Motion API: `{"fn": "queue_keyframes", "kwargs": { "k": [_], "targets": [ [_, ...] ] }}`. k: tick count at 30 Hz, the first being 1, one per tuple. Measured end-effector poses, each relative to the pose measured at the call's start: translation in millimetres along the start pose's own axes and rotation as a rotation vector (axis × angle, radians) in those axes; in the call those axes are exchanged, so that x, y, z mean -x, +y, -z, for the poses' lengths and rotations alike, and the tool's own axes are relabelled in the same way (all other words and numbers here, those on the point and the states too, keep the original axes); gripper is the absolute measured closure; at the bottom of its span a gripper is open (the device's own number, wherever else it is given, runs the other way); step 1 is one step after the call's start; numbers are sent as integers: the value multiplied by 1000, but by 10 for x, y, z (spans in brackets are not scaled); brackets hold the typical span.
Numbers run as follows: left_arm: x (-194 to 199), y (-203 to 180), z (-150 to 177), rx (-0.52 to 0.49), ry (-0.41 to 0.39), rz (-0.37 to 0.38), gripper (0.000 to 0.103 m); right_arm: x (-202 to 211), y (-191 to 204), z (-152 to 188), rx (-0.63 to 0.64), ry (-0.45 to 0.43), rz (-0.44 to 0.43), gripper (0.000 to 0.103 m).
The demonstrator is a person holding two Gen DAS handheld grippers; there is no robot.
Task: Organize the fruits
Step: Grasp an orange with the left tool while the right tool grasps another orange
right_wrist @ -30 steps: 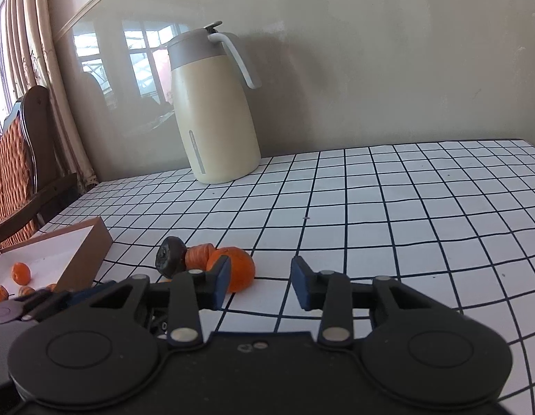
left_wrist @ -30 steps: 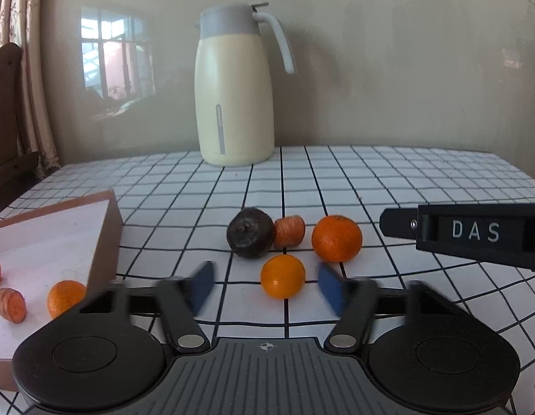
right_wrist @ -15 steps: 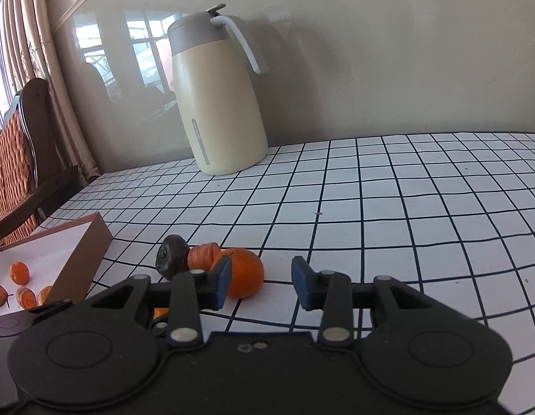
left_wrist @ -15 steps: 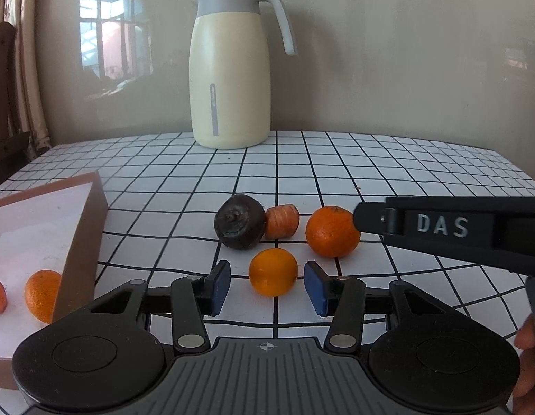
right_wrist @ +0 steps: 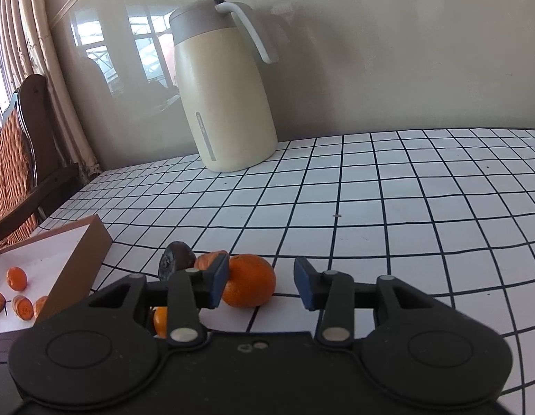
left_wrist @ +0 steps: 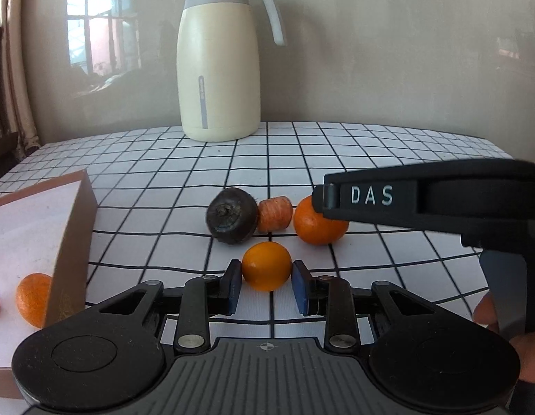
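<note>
In the left wrist view my left gripper (left_wrist: 266,285) has its blue pads on either side of a small orange (left_wrist: 266,265) on the checked tablecloth, touching or nearly touching it. Behind it lie a dark round fruit (left_wrist: 231,220), a carrot piece (left_wrist: 275,213) and a larger orange (left_wrist: 317,223). My right gripper (right_wrist: 261,283) is open; the larger orange (right_wrist: 250,285) sits against its left pad, the right pad stands apart. The dark fruit (right_wrist: 175,263) lies to its left. The right gripper's side reaches in over the larger orange in the left wrist view.
A brown box with a white floor (left_wrist: 72,242) stands at the left and holds several small oranges (right_wrist: 16,278). A cream thermos jug (left_wrist: 217,58) stands at the back by the wall. A wooden chair (right_wrist: 21,159) is beyond the table's left edge.
My left gripper has moved forward and narrowed around the small orange. My right gripper has moved closer to the larger orange, which now sits between its fingers.
</note>
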State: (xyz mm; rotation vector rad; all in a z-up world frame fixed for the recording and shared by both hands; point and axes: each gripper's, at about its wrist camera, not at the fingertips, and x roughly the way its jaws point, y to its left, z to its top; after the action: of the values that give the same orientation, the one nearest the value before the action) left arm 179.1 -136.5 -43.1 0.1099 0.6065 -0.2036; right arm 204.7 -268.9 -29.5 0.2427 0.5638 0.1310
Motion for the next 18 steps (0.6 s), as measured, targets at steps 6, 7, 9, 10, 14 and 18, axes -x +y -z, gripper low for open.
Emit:
{"fn": "queue_keyframes", "kwargs": {
  "k": [6,7,9,10,14,18],
  "targets": [
    [-11,120,-11,26,6,-29,71,-34,-15,30,-18,2,2,54],
    [-13,132,-11,26,6,-34,71,-44,-19,38,-29,8,-10,55],
    [-19,151,-9,25,6,-40,71,-60,-1,45,-32,10,-18,55],
    [-20,147,-3,21,5,-42,71,-76,12,47,-34,16,-24,56],
    [-16,142,7,8,3,-51,71,-107,80,59,-32,22,-60,73],
    [-21,176,3,9,4,-55,71,-87,147,70,8,24,-52,73]
  ]
}}
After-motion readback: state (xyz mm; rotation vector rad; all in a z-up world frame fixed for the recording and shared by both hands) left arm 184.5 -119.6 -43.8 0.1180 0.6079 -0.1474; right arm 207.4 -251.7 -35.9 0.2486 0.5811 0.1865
